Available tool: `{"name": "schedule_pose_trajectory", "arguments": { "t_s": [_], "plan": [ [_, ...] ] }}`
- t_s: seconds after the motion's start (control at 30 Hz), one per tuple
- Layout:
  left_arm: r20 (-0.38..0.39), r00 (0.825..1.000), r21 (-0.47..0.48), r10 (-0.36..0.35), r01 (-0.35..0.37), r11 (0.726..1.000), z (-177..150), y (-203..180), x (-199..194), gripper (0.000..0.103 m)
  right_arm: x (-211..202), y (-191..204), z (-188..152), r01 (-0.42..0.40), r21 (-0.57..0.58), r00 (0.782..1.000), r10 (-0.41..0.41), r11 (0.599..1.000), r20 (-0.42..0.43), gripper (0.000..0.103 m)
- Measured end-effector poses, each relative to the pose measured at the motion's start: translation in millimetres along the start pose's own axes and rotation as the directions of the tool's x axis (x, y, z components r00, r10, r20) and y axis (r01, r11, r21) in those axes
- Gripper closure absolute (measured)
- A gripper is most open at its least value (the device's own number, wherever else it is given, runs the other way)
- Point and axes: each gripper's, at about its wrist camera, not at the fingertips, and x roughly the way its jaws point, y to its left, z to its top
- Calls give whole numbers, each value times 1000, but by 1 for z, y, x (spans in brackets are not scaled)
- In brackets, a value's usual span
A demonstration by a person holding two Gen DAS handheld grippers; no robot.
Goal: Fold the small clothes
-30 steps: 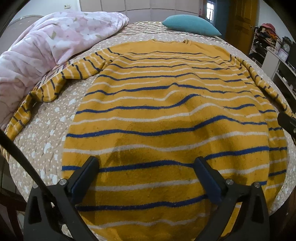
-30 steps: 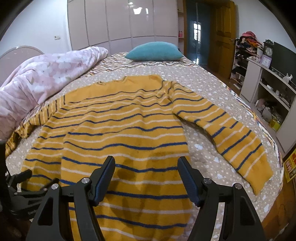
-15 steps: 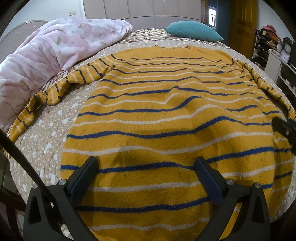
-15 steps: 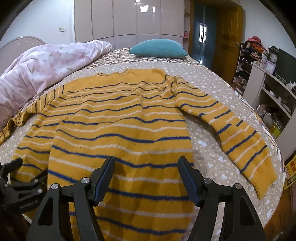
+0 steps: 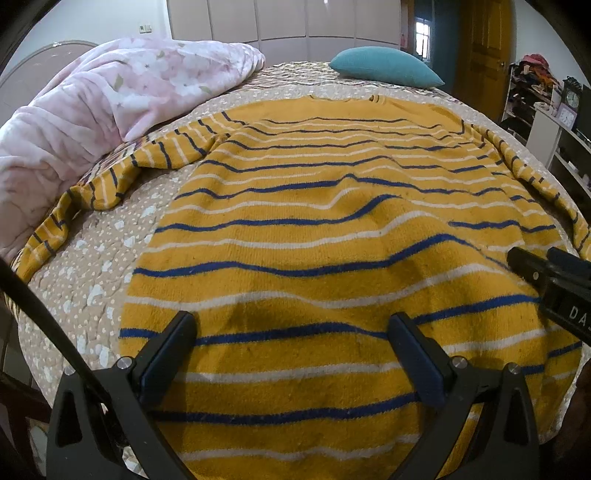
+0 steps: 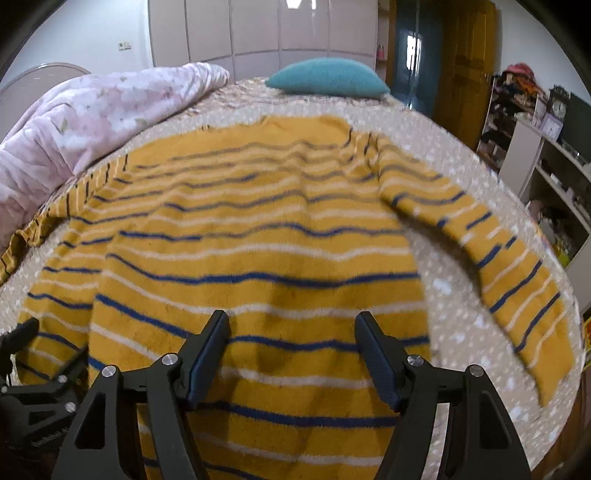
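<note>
The yellow striped sweater lies spread flat on the bed, hem toward me, collar toward the far end, blue and white bands running across it. One sleeve stretches out over the spotted bedspread on my right side; the other sleeve trails off crumpled toward the left edge, up against the pink floral blanket. My left claw hangs over the lower part of the sweater, jaws spread wide, nothing between the pads but the knit below them. My right claw is over the hem area too, nearer the right side seam, jaws wide apart and just opened a little further, gripping nothing; that view is blurred. From the left view the right claw's tip shows at the sweater's right edge. Beyond the collar sits a teal pillow, then white wardrobe doors, and shelves off to the right.
</note>
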Motion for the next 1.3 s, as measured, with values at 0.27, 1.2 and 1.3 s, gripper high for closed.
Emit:
{"name": "schedule_pose_trajectory", "arguments": {
  "t_s": [0.27,1.2,1.3],
  "plan": [
    [1,1000,4,-3,3,1000,0,-1,0,0,7,3,-6,16,-17,1000,-16,1000,10,15],
    [-14,1000,8,3,-3,1000,2,-2,-1,0,11,4,-12,-10,-13,999,10,1000,41,0],
    [-13,1000,9,3,-3,1000,2,-2,-1,0,9,4,-15,-9,-16,998,10,1000,61,0]
  ]
}}
